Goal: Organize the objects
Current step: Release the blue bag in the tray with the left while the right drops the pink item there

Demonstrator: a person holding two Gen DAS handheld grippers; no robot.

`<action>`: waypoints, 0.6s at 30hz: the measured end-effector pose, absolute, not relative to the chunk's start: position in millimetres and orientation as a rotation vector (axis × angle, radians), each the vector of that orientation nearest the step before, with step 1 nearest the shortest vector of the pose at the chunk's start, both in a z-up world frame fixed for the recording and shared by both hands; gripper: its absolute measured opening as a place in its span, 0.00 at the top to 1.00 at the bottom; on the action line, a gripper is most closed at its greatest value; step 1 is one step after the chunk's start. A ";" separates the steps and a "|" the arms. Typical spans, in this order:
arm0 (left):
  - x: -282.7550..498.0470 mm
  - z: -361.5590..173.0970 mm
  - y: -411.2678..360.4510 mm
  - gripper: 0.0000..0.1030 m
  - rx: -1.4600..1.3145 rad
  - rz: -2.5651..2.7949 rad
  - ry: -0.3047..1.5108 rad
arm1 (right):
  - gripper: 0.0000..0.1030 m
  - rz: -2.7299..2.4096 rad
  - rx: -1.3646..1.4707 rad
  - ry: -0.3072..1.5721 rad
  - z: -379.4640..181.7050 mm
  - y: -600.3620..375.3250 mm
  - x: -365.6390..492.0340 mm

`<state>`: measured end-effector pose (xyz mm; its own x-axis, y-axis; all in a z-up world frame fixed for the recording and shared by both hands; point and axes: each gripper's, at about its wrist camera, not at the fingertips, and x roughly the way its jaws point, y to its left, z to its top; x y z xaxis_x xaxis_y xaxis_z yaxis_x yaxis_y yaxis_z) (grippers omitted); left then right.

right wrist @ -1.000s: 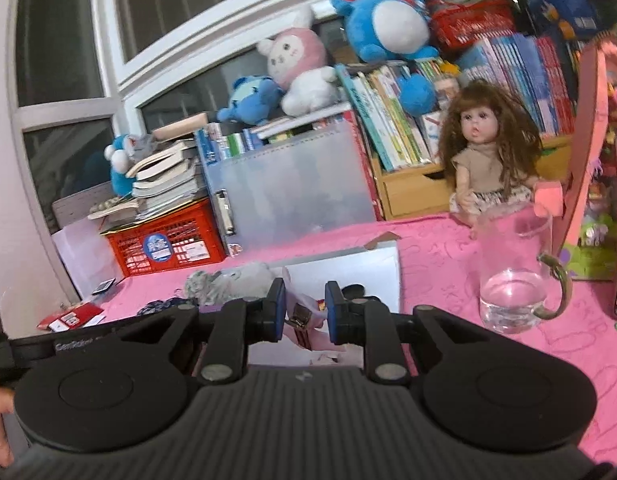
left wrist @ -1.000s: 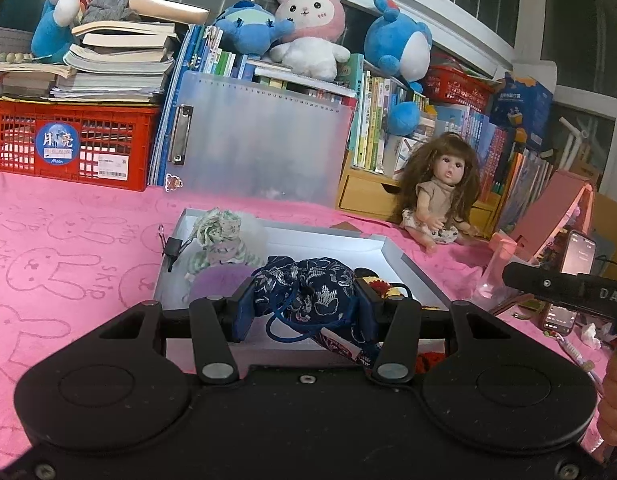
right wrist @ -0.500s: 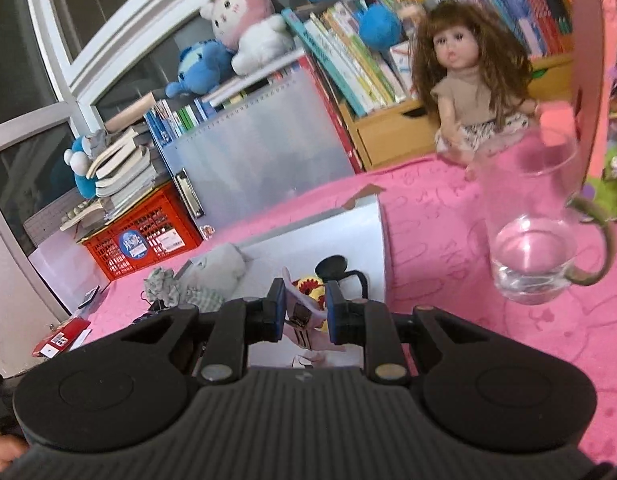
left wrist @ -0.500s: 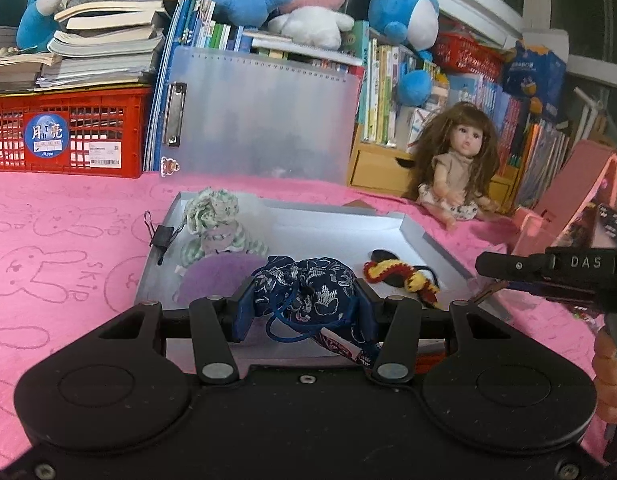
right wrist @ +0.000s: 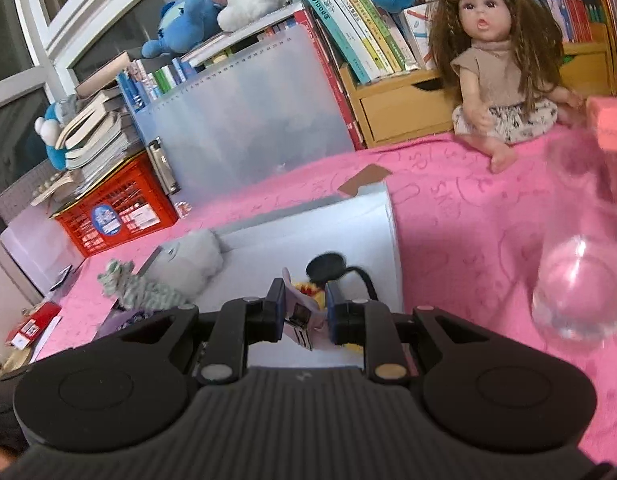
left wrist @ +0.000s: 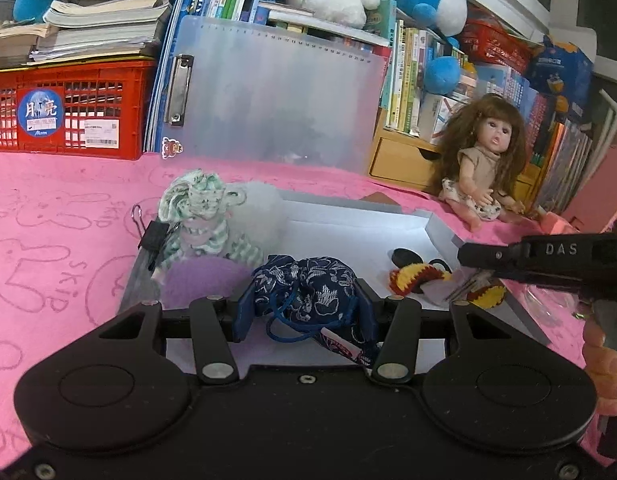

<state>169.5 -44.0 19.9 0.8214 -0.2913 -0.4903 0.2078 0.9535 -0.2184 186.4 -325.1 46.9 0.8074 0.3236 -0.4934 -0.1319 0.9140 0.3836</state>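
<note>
Over the white tray [left wrist: 440,226]: 1 navy drawstring pouch [left wrist: 308,290], pinched in the left gripper [left wrist: 306,314] above the tray's near edge; 1 small pink-wrapped item [right wrist: 302,314], clamped in the narrow right gripper [right wrist: 305,312] at the tray's right side; 1 yellow-red crochet toy [left wrist: 412,278], 1 green-striped cloth toy [left wrist: 196,208] inside.

Dark window [right wrist: 16,52] behind crowded bookshelf [left wrist: 412,80]

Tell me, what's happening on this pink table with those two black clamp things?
A person is tidying small items into a shallow white tray. The left gripper is clamped on a navy drawstring pouch above the tray; the right gripper pinches a small pink packet over it. Neither is released yet.
</note>
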 end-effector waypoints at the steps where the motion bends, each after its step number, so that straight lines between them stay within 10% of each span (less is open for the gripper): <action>1: 173.4 20.1 -44.4 0.53 -0.159 -0.263 0.549 | 0.76 0.242 0.333 0.579 48.9 -324.0 190.4; 18: 189.4 15.3 -52.9 0.53 -0.149 -0.244 0.568 | 0.76 0.261 0.219 0.582 40.7 -299.6 198.9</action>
<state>189.4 -52.9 15.3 0.8156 -0.2684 -0.5127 0.1868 0.9606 -0.2057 198.9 -299.6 40.7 0.8039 0.3032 -0.5117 -0.1807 0.9441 0.2756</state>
